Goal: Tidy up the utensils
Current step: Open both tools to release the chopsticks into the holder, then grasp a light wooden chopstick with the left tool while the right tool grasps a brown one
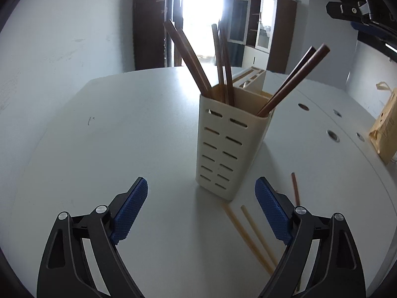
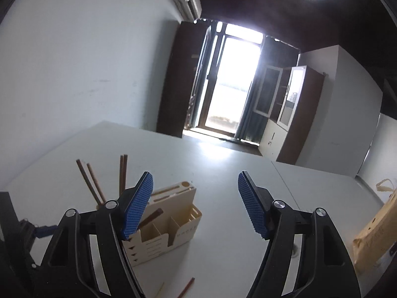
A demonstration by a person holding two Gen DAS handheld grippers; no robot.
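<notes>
Left hand-held gripper (image 1: 201, 192) gapes wide — empty — facing holder (image 1: 230, 144).

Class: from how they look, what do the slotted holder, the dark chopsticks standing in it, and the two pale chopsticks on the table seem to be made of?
Holder: likely moulded plastic, matt cream, smooth rounded corners and clean-cut slots.
Dark chopsticks: probably wood, brown, satin, slightly uneven tone.
Pale chopsticks: possibly bamboo or light wood, yellowish, matt; grain too small to tell.

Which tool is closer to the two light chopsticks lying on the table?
Left. The left tool hangs open just above the light chopsticks; the right tool is open, higher, beyond the holder.
</notes>
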